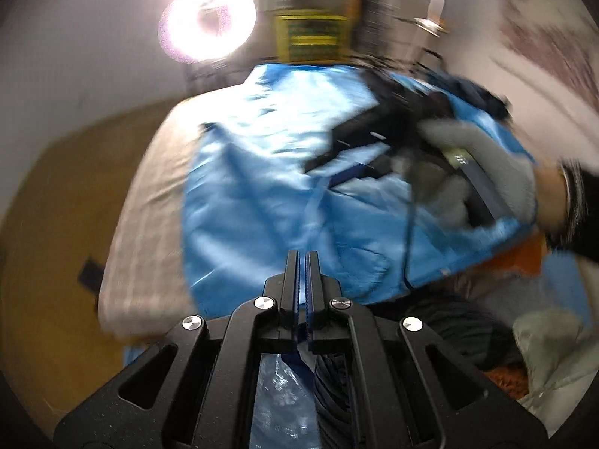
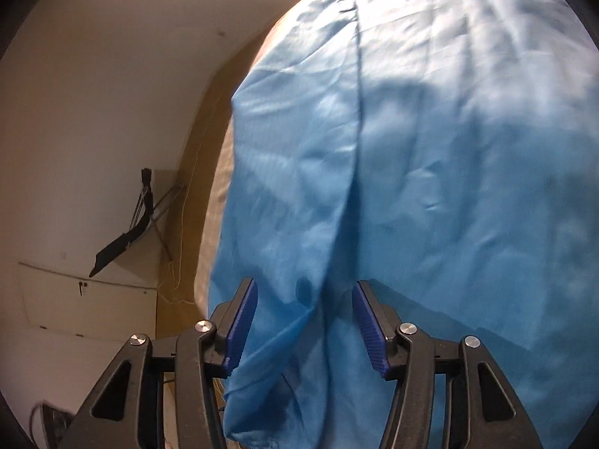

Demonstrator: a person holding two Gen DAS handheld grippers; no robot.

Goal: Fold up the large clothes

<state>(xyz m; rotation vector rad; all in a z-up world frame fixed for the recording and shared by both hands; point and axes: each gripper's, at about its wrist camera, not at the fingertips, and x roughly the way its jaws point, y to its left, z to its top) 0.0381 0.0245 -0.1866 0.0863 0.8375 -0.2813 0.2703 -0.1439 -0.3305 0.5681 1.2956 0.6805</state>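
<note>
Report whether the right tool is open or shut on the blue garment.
Open. The right tool has its blue pads spread wide apart, with the blue garment draped loosely between them, not pinched.

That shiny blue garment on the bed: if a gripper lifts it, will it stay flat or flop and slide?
The blue garment would probably flop: it lies in soft creases. Its sheen suggests slippery fabric, so the open right gripper may need a firm pinch. It looks thin, likely light.
</note>
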